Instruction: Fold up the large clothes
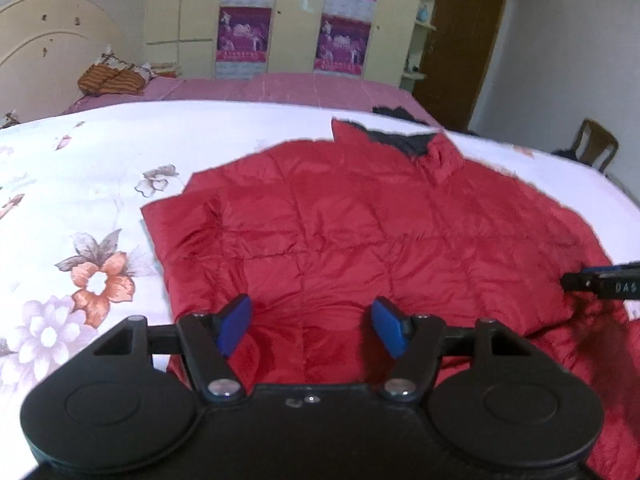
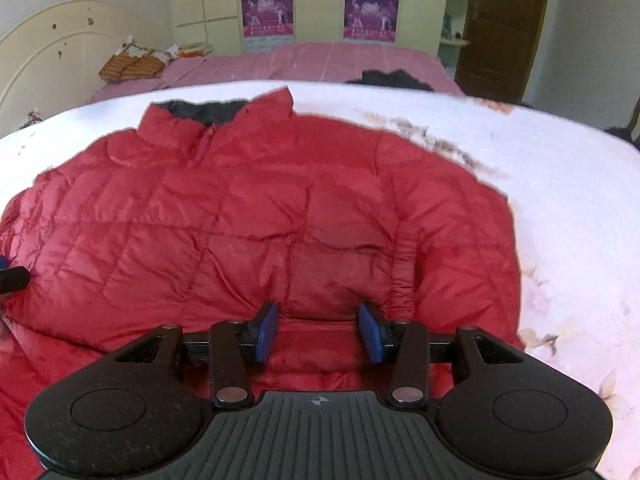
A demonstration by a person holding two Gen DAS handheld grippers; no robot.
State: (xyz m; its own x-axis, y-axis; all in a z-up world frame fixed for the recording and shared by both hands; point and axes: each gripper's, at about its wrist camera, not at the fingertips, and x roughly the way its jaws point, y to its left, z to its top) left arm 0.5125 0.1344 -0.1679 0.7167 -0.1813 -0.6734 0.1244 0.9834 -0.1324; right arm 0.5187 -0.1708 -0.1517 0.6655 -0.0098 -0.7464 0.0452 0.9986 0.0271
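A red quilted puffer jacket [image 1: 360, 232] lies spread flat on a white floral bedsheet [image 1: 80, 184], collar with dark lining toward the far side. It also shows in the right wrist view [image 2: 260, 216]. My left gripper [image 1: 312, 326] is open and empty, hovering over the jacket's near hem on its left part. My right gripper [image 2: 318, 330] is open and empty over the near hem on the jacket's right part. The right gripper's tip shows at the right edge of the left wrist view [image 1: 600, 284].
The bed continues with a pink cover [image 1: 280, 88] beyond the sheet. A cream headboard [image 1: 48, 48] and a striped pillow [image 1: 112, 80] are at far left. Wardrobes with purple posters [image 1: 244, 36], a brown door [image 1: 460, 40] and a wooden chair [image 1: 596, 148] stand behind.
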